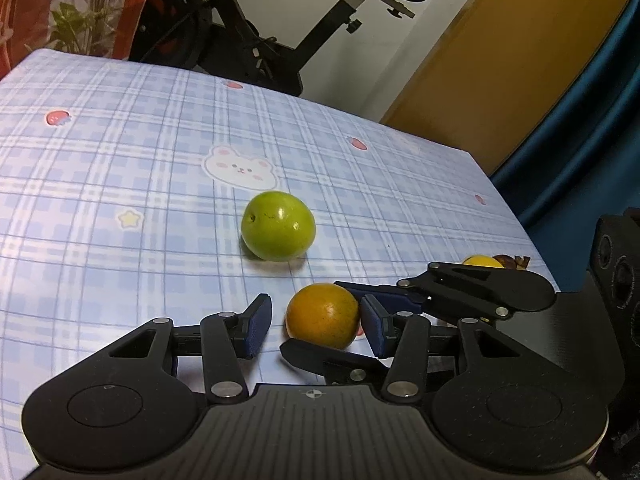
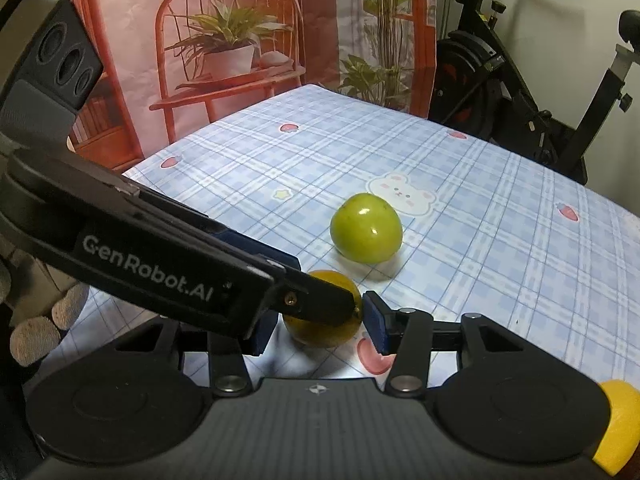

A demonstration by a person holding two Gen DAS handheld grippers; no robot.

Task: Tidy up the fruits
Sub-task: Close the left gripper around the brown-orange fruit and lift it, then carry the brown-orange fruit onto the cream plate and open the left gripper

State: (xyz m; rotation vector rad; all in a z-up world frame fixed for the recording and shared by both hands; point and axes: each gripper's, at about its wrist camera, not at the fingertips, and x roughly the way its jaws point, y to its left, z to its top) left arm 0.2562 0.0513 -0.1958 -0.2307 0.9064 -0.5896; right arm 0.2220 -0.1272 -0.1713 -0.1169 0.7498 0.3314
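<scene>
While both of your grippers crowd around the same orange fruit (image 1: 323, 315), you have three fruits on the blue plaid tablecloth (image 1: 120, 152): that orange one, one green fruit (image 1: 278, 225) just beyond it at 12 o'clock, and one yellow fruit (image 1: 482, 261) off at 3 o'clock near the cloth's edge. Your left gripper (image 1: 316, 326) stands spread, its two blue pads (image 1: 256, 326) either side of the orange fruit, the right-hand pad touching or nearly touching the skin and the left-hand pad apart from it. Your right gripper (image 2: 320, 320) is also spread around the same fruit (image 2: 324, 310), though whether its pads touch is hard to tell. The left wrist view shows the right gripper (image 1: 352, 320) coming in from 3 o'clock, one finger behind the fruit and one in front. The right wrist view shows instead the left gripper (image 2: 320, 300) crossing from 9 o'clock, its black finger covering much of the orange fruit. There the yellow fruit (image 2: 618, 428) sits cut off at 4 o'clock behind the gripper body, and the green fruit (image 2: 366, 228) lies beside one printed rabbit (image 2: 402, 194). A dark brown thing beside the yellow fruit in the left view is too hidden to name.
</scene>
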